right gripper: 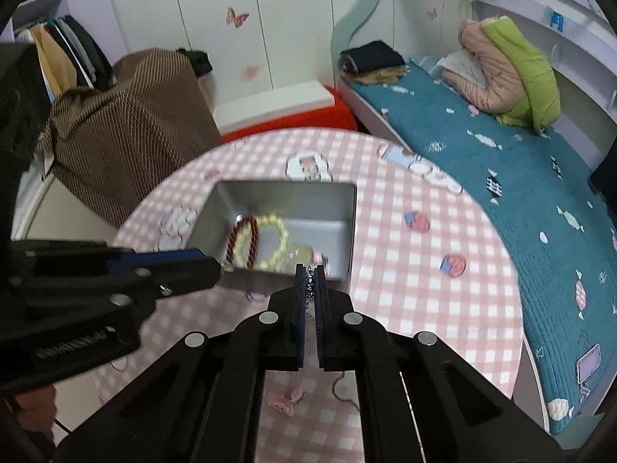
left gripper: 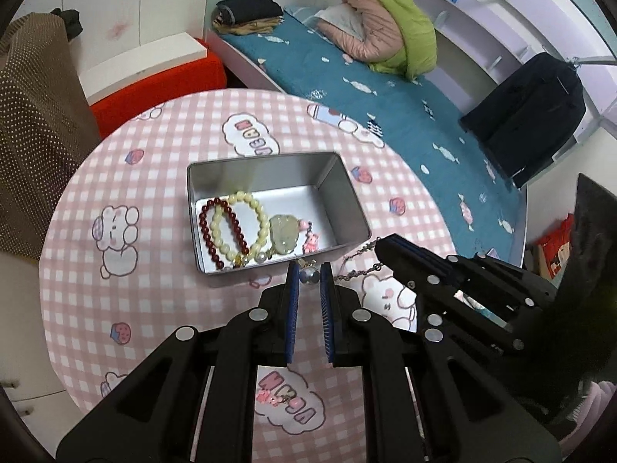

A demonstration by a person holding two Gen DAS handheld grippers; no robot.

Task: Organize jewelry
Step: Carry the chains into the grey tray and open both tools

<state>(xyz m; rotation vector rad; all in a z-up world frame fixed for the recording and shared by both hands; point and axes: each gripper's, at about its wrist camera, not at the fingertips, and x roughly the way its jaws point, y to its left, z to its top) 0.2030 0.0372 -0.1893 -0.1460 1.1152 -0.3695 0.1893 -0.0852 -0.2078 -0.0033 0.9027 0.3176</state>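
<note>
The chain (left gripper: 356,266) is hanging pinched in the right gripper (right gripper: 309,276); the left gripper (left gripper: 309,274) is clamping its bead (left gripper: 309,276) beside the tin (left gripper: 339,189).

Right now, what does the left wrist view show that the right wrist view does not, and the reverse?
Only the left wrist view shows the glass ball pendant between the left gripper fingers, the chain running to the right gripper, and a dark jacket on the bed.

Only the right wrist view shows the right gripper shut on that chain, and a phone.

Both show the metal tin holding the red bracelet and cream bracelet, on the pink checked table.
</note>
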